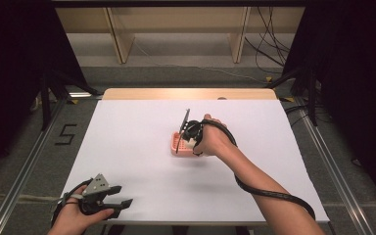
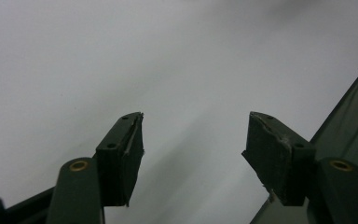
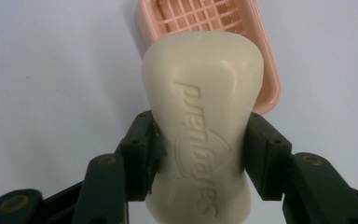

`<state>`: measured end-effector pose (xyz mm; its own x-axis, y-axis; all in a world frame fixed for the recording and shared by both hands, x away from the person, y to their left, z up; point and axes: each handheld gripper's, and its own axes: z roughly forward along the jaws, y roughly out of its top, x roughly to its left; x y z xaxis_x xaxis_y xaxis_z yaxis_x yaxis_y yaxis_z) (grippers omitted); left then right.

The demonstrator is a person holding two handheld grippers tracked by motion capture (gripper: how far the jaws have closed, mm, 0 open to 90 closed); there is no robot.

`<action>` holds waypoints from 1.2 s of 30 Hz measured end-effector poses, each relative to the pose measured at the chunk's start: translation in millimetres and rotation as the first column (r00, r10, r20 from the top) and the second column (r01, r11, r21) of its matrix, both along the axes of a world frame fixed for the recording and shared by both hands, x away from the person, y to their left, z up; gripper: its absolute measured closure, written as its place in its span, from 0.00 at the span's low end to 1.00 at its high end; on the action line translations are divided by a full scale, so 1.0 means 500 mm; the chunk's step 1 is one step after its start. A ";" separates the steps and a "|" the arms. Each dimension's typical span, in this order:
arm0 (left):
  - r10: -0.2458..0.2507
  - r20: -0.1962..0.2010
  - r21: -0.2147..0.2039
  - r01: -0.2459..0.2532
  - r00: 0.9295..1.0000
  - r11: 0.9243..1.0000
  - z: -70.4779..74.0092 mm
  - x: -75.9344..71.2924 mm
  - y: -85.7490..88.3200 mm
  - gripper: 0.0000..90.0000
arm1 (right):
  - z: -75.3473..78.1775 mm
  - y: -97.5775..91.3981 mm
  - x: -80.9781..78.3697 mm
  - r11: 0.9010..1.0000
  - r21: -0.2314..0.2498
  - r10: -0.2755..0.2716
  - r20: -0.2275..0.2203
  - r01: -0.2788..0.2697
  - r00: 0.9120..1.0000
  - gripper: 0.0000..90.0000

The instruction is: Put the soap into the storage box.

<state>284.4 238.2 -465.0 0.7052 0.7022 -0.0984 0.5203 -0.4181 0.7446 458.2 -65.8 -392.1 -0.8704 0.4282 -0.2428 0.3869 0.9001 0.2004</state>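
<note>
Cream soap bar (image 3: 205,126) clamped in right claw (image 3: 200,149) above pink soap dish (image 3: 265,79).

Pinched at the waist by both pads, raised lettering on top, not clearly legible. Dish at table (image 1: 142,196) centre, just at 12 o'clock of the bar. At 7 o'clock, left claw (image 1: 117,196) resting wide open, holding nothing.

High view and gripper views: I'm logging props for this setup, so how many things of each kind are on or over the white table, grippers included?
Soap bar: 1
Pink soap dish: 1
Grippers: 2, left gripper and right gripper
Total: 4
</note>
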 end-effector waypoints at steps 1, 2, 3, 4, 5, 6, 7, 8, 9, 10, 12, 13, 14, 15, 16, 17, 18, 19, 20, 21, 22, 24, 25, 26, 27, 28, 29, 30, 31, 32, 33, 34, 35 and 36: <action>0.000 0.000 0.000 0.000 1.000 1.000 0.000 0.000 0.000 0.40 | 0.000 0.000 0.000 1.000 0.000 0.000 0.000 0.000 1.000 0.56; 0.000 -0.001 0.000 0.000 1.000 1.000 0.000 0.000 0.000 0.40 | 0.001 0.001 0.001 1.000 -0.005 -0.012 -0.004 0.012 1.000 0.56; 0.000 -0.001 0.000 0.000 1.000 1.000 0.000 0.000 0.000 0.40 | 0.001 0.001 0.001 1.000 -0.005 -0.012 -0.004 0.012 1.000 0.56; 0.000 -0.001 -0.001 0.000 1.000 1.000 0.000 0.000 0.000 0.40 | -0.001 0.000 0.005 1.000 -0.009 0.001 0.003 -0.001 1.000 0.56; -0.001 -0.001 0.000 0.001 1.000 1.000 0.000 0.000 0.000 0.40 | -0.001 -0.001 0.005 1.000 -0.007 0.001 0.003 -0.001 1.000 0.56; -0.001 -0.001 0.000 0.001 1.000 1.000 0.000 0.000 0.000 0.40 | -0.001 -0.001 0.005 1.000 -0.007 0.001 0.003 -0.001 1.000 0.56; 0.000 -0.001 -0.001 0.000 1.000 1.000 0.000 0.000 0.000 0.40 | -0.001 -0.001 0.008 1.000 -0.012 0.006 0.010 -0.006 1.000 0.56; 0.000 -0.001 -0.001 0.000 1.000 1.000 0.000 0.000 0.000 0.40 | -0.001 0.000 0.009 1.000 -0.012 -0.001 0.004 0.001 1.000 0.56; 0.000 -0.001 -0.001 0.000 1.000 1.000 0.000 0.000 0.000 0.40 | -0.001 0.000 0.009 1.000 -0.012 -0.001 0.004 0.001 1.000 0.56; 0.000 -0.001 -0.001 0.000 1.000 1.000 0.000 0.000 0.000 0.40 | -0.001 0.000 0.010 1.000 -0.013 -0.007 0.010 0.007 1.000 0.56; 0.001 -0.002 0.003 -0.001 1.000 1.000 0.000 0.000 0.000 0.40 | 0.001 -0.001 0.015 0.999 -0.037 0.017 0.020 -0.017 1.000 0.56; -0.001 -0.001 0.000 0.001 1.000 1.000 0.000 0.000 0.000 0.40 | 0.001 -0.001 0.015 0.999 -0.037 0.017 0.020 -0.017 1.000 0.56; -0.001 -0.001 -0.001 0.001 1.000 1.000 0.000 0.000 0.000 0.40 | 0.001 0.000 0.017 0.999 -0.032 0.017 0.012 -0.017 1.000 0.56; -0.001 -0.001 -0.001 0.001 1.000 1.000 0.000 0.000 0.000 0.40 | 0.001 0.001 0.018 0.999 -0.038 0.025 0.015 -0.025 1.000 0.56; 0.001 -0.002 0.001 -0.001 1.000 1.000 0.000 0.000 0.000 0.40 | 0.001 0.002 0.018 0.999 -0.038 0.022 0.015 -0.022 1.000 0.56; 0.001 -0.002 0.001 -0.001 1.000 1.000 0.000 0.000 0.000 0.40 | 0.001 0.002 0.018 0.999 -0.038 0.022 0.015 -0.022 1.000 0.56; 0.008 -0.012 -0.006 -0.008 1.000 1.000 0.000 -0.001 -0.001 0.40 | 0.001 0.003 0.020 0.999 -0.040 0.025 0.013 -0.025 1.000 0.56; 0.008 -0.012 -0.006 -0.008 1.000 1.000 0.000 -0.001 -0.001 0.40 | 0.001 0.003 0.020 0.999 -0.040 0.025 0.013 -0.025 1.000 0.56; 0.014 -0.010 -0.012 -0.014 1.000 1.000 -0.001 -0.001 -0.002 0.40 | 0.001 0.004 0.023 0.999 -0.039 0.028 0.017 -0.027 0.999 0.56; 0.009 -0.011 -0.003 -0.009 1.000 1.000 0.000 -0.001 0.000 0.40 | 0.001 0.005 0.023 0.999 -0.038 0.022 0.017 -0.022 1.000 0.56; 0.009 -0.012 -0.002 -0.009 1.000 1.000 0.001 -0.001 0.000 0.40 | 0.000 0.005 0.024 0.999 -0.041 0.023 0.017 -0.022 1.000 0.56; 0.013 -0.012 -0.013 -0.013 1.000 1.000 0.000 -0.001 -0.001 0.40 | 0.000 0.006 0.026 0.999 -0.045 0.028 0.020 -0.027 0.999 0.56; 0.013 -0.013 -0.014 -0.013 1.000 1.000 -0.001 -0.001 -0.001 0.40 | 0.000 0.006 0.027 0.999 -0.045 0.028 0.021 -0.027 0.999 0.56; 0.013 -0.012 -0.011 -0.013 1.000 1.000 0.000 -0.001 -0.001 0.40 | -0.001 0.007 0.028 0.999 -0.035 0.024 0.015 -0.024 1.000 0.56; 0.013 -0.012 -0.011 -0.013 1.000 1.000 0.000 -0.001 -0.001 0.40 | -0.001 0.007 0.028 0.999 -0.035 0.024 0.015 -0.024 1.000 0.56; -0.001 0.001 -0.002 0.001 1.000 1.000 0.000 0.001 0.001 0.40 | 0.000 0.008 0.030 0.999 -0.041 0.022 0.018 -0.022 1.000 0.56; -0.001 0.002 0.000 0.001 1.000 1.000 0.000 0.001 0.001 0.40 | -0.001 0.008 0.031 0.999 -0.041 0.021 0.019 -0.020 1.000 0.56; 0.000 0.001 0.002 0.000 1.000 1.000 0.001 0.001 0.001 0.40 | 0.000 0.008 0.032 0.999 -0.043 0.024 0.021 -0.023 0.999 0.56; 0.000 0.001 0.001 0.000 1.000 1.000 0.000 0.001 0.001 0.40 | -0.001 0.008 0.034 0.999 -0.043 0.027 0.021 -0.026 0.999 0.56; 0.002 0.001 0.001 -0.002 1.000 1.000 0.000 0.001 0.000 0.40 | -0.001 0.009 0.034 0.999 -0.043 0.027 0.025 -0.026 0.999 0.56; 0.011 -0.010 -0.006 -0.011 1.000 1.000 0.000 -0.001 -0.001 0.40 | 0.000 0.009 0.035 0.999 -0.043 0.026 0.024 -0.025 0.999 0.56; 0.009 -0.011 -0.006 -0.010 1.000 1.000 0.000 -0.001 -0.001 0.40 | 0.000 0.010 0.036 0.999 -0.045 0.027 0.026 -0.026 0.999 0.56; 0.011 -0.011 -0.006 -0.011 1.000 1.000 0.000 -0.001 -0.001 0.40 | 0.000 0.011 0.037 0.999 -0.045 0.027 0.027 -0.026 0.999 0.56; 0.003 -0.001 0.001 -0.003 1.000 1.000 0.000 0.000 0.001 0.40 | 0.000 0.012 0.037 0.999 -0.043 0.024 0.029 -0.023 0.999 0.56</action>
